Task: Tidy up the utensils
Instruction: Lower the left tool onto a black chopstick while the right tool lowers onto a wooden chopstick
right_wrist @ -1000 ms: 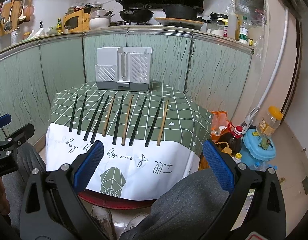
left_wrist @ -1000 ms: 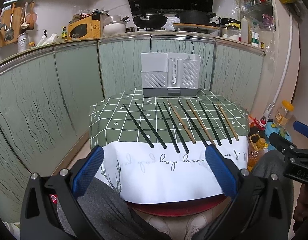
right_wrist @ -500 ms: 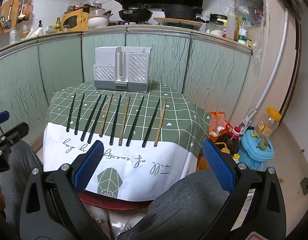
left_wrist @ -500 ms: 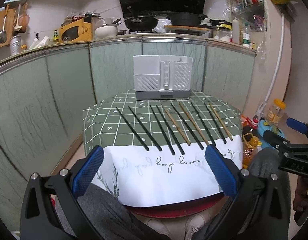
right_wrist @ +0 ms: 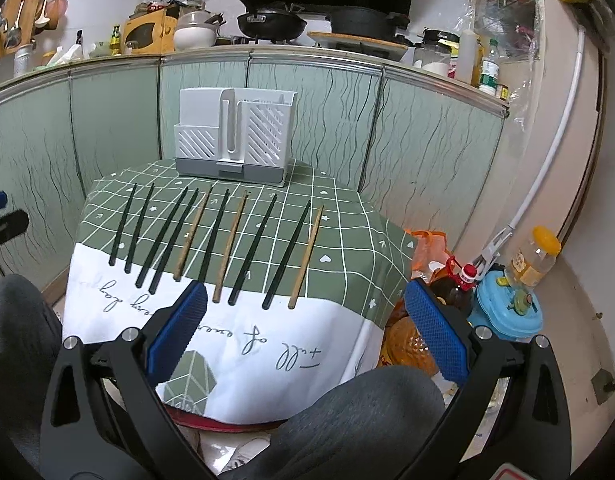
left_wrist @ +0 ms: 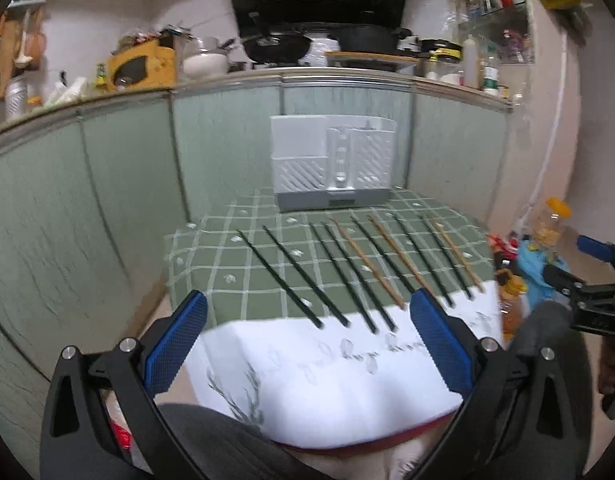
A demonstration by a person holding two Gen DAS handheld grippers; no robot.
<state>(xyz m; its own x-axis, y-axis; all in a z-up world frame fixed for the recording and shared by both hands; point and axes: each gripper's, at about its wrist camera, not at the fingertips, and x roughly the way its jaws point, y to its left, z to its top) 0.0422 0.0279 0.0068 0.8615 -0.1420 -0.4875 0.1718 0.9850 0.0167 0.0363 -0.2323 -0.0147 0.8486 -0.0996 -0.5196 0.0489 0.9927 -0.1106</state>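
Both views have drawn closer to the bench [right_wrist: 347, 240] since a second ago, and the left view now smears with motion. The left tongs [left_wrist: 303, 344] and right tongs [right_wrist: 303, 332] gape empty, just short of the row of dark and wooden chopsticks [right_wrist: 227, 236]; nothing is sorted yet. Beyond stands the white slotted plastic utensil holder [right_wrist: 235, 136], its compartments' insides hidden.

The left wrist view is motion-blurred, smearing the chopsticks [left_wrist: 349, 266] and the script on the tablecloth [left_wrist: 335, 364]. The white utensil holder [right_wrist: 235, 142] hides its compartments' contents. The right gripper [left_wrist: 595, 276] is cut by the frame edge.
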